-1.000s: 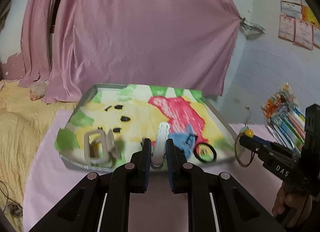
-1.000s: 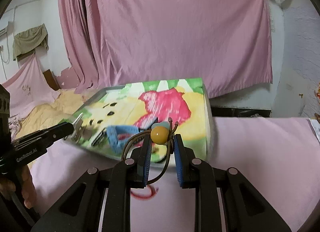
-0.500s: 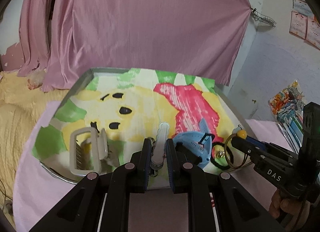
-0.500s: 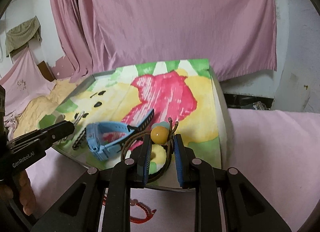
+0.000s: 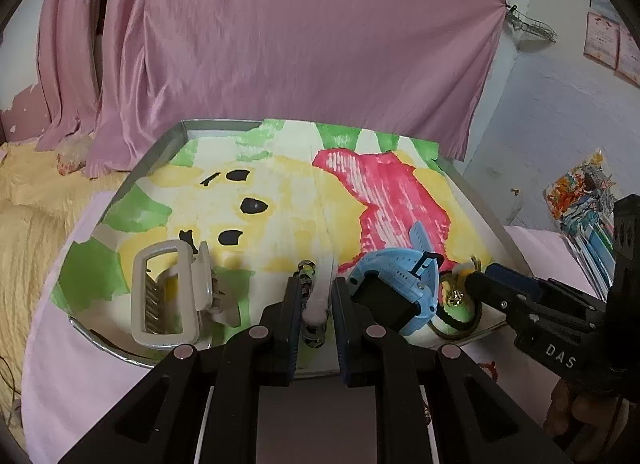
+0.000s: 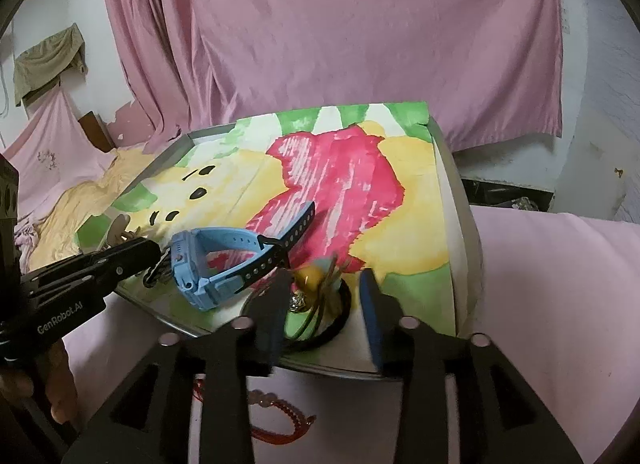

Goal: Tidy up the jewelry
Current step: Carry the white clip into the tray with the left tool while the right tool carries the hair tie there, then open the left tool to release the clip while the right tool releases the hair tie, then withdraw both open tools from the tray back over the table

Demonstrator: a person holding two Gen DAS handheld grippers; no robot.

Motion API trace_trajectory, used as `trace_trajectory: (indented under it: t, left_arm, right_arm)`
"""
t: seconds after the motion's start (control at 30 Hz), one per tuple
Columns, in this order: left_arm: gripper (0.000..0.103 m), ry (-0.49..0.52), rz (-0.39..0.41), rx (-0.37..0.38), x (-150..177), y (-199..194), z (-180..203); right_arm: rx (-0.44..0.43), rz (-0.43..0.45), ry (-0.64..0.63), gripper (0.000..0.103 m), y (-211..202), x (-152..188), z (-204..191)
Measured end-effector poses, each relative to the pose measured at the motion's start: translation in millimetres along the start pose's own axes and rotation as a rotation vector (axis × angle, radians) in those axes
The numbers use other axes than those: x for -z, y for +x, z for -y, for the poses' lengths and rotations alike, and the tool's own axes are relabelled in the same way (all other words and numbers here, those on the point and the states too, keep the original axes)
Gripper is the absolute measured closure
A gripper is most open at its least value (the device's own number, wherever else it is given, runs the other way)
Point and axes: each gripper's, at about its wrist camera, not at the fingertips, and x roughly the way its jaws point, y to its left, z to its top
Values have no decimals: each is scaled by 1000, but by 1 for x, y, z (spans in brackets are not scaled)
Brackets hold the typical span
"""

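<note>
A metal tray [image 5: 160,151] lined with a bright painted sheet lies on the pink cloth. My left gripper [image 5: 316,298] is shut on a white band with a beaded chain [image 5: 320,288], low over the tray's near edge. A white claw clip [image 5: 168,296] lies to its left and a blue watch [image 5: 396,288] to its right. My right gripper [image 6: 323,304] is open over the tray's near corner. The brown hair tie with a yellow bead [image 6: 310,276] rests between its fingers, on a black ring [image 6: 332,334]. The blue watch [image 6: 224,260] lies just left of it, beside the left gripper [image 6: 154,250].
A red bead bracelet [image 6: 280,420] lies on the pink cloth in front of the tray [image 6: 460,191]. Pink curtains hang behind. A stack of colourful booklets [image 5: 588,215] sits at the right, and a yellow blanket [image 5: 28,215] at the left.
Both grippers moved forward and down to the tray's near edge. The right gripper opened and let the bead hair tie down onto the tray. The left stays shut on the white band.
</note>
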Motion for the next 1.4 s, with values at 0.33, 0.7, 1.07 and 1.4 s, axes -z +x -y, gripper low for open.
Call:
trace_trajectory:
  t: [0.33,0.7,1.07,1.4]
  left_arm:
    - [66,13,50,8,2,-9,2]
    - [15,-68,189,-2,18,-50,-7]
    - [1,-57,292,-62,39,-94,-4]
    - [1,-20,363,-75,58,-122,4]
  right_arm:
    - [52,101,23,50,-21,0,8]
    - [103,299,19,15,-75,13,6]
    - [114,449,-14,2,-125,38,-3]
    - [114,495,-24,2,-154,64,-5]
